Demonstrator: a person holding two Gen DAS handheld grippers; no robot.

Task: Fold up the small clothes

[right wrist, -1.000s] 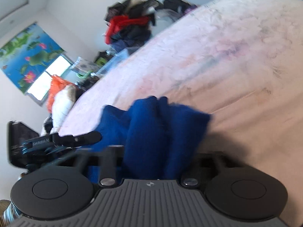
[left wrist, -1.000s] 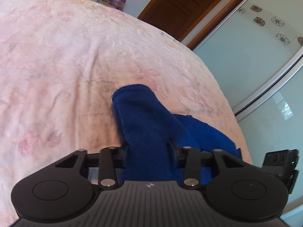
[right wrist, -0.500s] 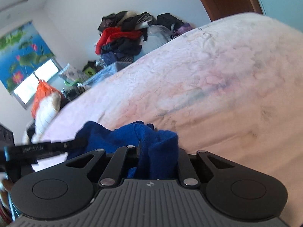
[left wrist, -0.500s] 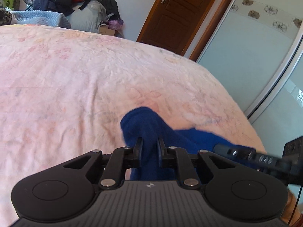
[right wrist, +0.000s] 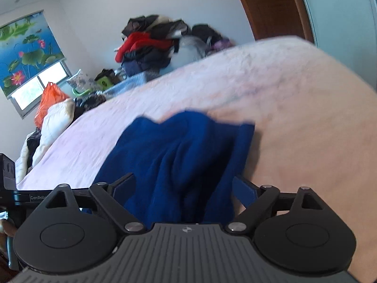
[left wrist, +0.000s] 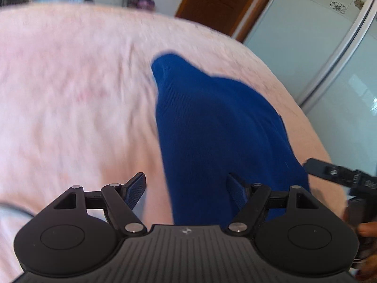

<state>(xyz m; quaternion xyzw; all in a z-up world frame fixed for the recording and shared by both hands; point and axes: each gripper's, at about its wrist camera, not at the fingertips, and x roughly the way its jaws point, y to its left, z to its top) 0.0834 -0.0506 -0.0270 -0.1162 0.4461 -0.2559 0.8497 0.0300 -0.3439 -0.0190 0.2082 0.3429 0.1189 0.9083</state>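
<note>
A small dark blue garment (left wrist: 212, 127) lies folded over on the pink bedspread (left wrist: 70, 94). My left gripper (left wrist: 186, 188) is open, its jaws spread wide, with the cloth lying loose between them against the right finger. In the right wrist view the same blue garment (right wrist: 183, 160) lies bunched in folds. My right gripper (right wrist: 183, 186) is open too, its fingers on either side of the cloth and not pinching it. The right gripper's body shows at the right edge of the left wrist view (left wrist: 341, 176).
A pile of clothes (right wrist: 153, 44) and bags stand beyond the far side of the bed. A brown door (left wrist: 212, 2) and pale wardrobe panels (left wrist: 318, 47) are to the right. The bed's edge (left wrist: 306, 122) runs close to the garment's right side.
Both grippers were shut on the blue garment half a second ago; now both have opened and let it go. The cloth has dropped onto the bed.
</note>
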